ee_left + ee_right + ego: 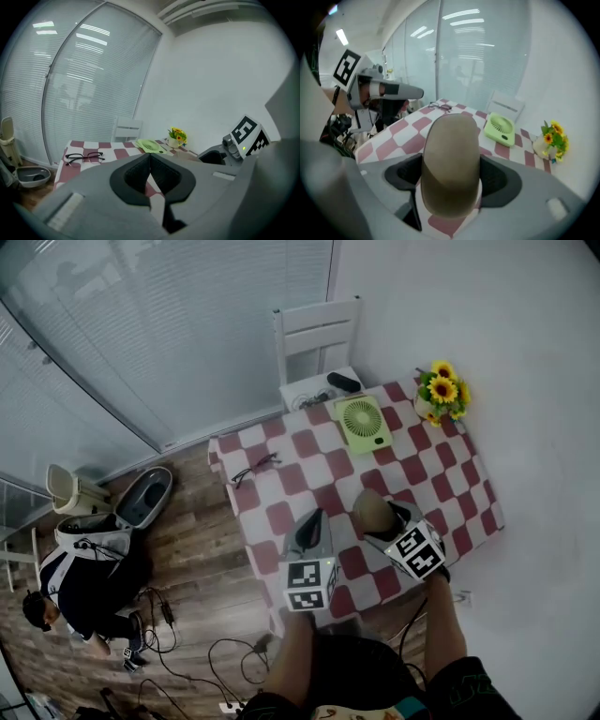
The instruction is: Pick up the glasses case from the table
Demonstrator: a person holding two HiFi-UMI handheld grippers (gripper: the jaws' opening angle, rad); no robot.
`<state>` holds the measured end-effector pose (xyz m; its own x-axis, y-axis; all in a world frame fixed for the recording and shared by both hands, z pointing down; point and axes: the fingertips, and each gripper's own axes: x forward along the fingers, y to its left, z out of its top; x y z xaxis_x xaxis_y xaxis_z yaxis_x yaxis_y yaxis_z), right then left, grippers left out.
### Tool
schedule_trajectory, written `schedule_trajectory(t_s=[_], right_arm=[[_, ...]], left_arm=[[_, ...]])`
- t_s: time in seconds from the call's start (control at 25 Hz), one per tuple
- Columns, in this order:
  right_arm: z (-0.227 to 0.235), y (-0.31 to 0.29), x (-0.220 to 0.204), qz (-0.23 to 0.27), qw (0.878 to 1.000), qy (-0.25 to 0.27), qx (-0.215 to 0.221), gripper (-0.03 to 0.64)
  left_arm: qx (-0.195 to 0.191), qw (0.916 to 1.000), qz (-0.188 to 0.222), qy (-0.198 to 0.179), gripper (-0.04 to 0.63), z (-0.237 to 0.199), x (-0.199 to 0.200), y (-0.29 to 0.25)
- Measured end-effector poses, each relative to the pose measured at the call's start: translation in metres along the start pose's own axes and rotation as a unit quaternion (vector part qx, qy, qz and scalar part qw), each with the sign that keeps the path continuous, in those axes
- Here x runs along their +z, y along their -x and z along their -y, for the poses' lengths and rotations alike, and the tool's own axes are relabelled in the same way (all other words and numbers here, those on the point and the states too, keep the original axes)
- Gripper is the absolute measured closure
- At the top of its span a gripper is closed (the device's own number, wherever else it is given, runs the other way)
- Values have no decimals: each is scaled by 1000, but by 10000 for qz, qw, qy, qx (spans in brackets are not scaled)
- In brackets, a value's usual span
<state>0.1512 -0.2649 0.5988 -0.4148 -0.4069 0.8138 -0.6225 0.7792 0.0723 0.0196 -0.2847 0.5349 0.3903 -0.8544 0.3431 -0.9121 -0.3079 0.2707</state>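
Clamped in the right tongs (451,174), left tongs (150,174) closed empty, the glasses case (451,154) is best raised level off the counter (309,486).

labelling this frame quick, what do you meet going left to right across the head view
eyeglasses → left tool → green fan → sunflowers. The glasses case, gripped in the right tool, overlaps the fan's span, so it is left out.
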Motion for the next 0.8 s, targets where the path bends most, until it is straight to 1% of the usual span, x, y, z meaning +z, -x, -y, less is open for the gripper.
schedule_trajectory(t_s=[0.08,0.16,0.28,0.4,0.52,0.64,0.72,0.8], right_arm=[[17,18,11,449,9982,-345,-219,239],[33,38,21,885,9933,-620,-420,239],[51,68,36,1526,9819,-926,-625,239],[65,97,47,2062,9686,-1112,-831,239],[81,125,59,2618,9502,-1316,-1064,238],[91,154,59,3067,9293,-1623,-1269,238],[97,174,59,3387,9119,-1836,-1411,239],[105,194,60,3749,8920,-2027,-1505,238]], left_arm=[[-20,9998,160,-94,588,7,17,-3],[-29,9993,329,-182,586,14,35,-5],[-27,9978,588,-293,588,27,62,-5],[-35,9956,835,-424,586,40,87,-3],[-63,9917,1122,-623,587,52,114,-2],[-42,9884,1329,-739,587,66,132,6],[-14,9857,1472,-819,587,72,143,11],[25,9829,1611,-894,588,77,154,15]])
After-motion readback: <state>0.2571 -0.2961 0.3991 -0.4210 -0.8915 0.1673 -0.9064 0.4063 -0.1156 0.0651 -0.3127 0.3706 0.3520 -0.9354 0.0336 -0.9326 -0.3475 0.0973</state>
